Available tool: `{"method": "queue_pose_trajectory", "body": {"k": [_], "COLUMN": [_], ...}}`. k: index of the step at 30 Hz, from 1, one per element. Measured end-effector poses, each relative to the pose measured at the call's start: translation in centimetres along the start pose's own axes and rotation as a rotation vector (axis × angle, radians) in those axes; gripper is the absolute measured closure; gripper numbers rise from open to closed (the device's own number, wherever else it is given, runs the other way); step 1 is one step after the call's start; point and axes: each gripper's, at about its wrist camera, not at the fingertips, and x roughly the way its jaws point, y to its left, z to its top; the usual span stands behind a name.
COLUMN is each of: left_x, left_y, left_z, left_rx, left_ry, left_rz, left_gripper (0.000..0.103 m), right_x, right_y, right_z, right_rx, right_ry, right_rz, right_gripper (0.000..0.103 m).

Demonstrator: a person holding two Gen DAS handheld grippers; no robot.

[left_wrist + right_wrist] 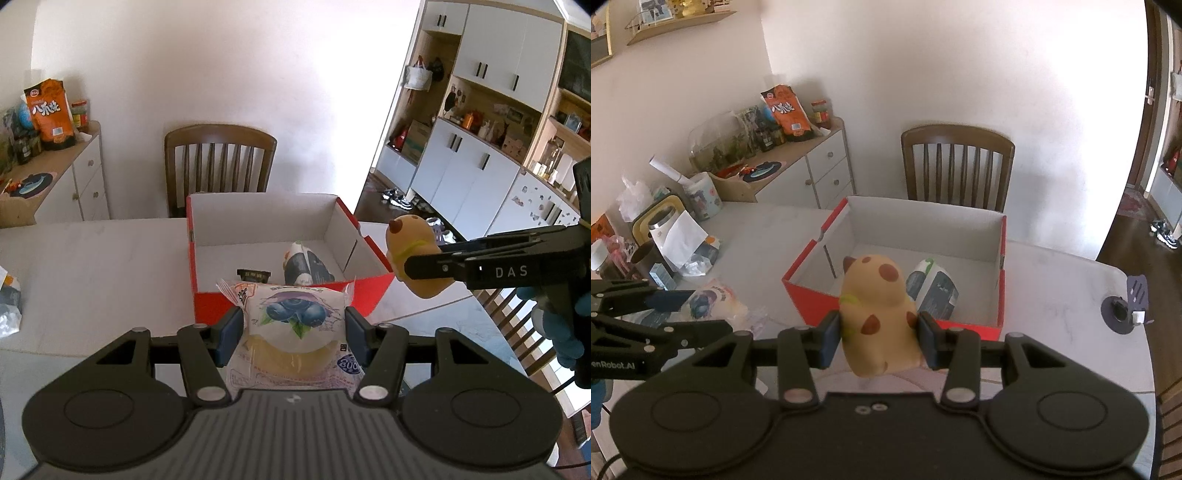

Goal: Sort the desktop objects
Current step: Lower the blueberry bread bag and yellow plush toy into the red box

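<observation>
Transport step of sorting: left tool (291, 328) clamps a blueberry bread packet (295, 325), right tool (879, 338) clamps a spotted squishy toy (879, 314), both just short of the red box (897, 314) at 12 o'clock on the counter (1052, 306); next, each must clear the near wall and release inside.

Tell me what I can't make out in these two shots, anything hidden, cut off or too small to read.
- Small dark item in the red box: left wrist view, mostly hidden behind the blueberry snack packet; unidentifiable.
- Black-and-white pouch in the box: right wrist view, the spotted yellow toy covers its near end; print too small.
- Person's blue-gloved hand: left wrist view, cut off by the right edge.
- Packet's lower part: hidden by the gripper body.
</observation>
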Motion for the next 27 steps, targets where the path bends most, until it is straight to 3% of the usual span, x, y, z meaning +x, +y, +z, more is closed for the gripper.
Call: {"method": "queue_pose_trajectory", "body": {"k": [27], "left_x": [8.7], "left_y": [0.7], "left_z": [6.3], "left_rx": [0.031], "left_ry": [0.028], "left_rz": [0.041], "left_gripper": [0.045], "right_x": [6.1], "right_y": [-5.2], "right_z": [3.2], "right_rx": [0.080], "right_ry": [0.047], "right_rz": [-0.041], "right_gripper": [0.059]}}
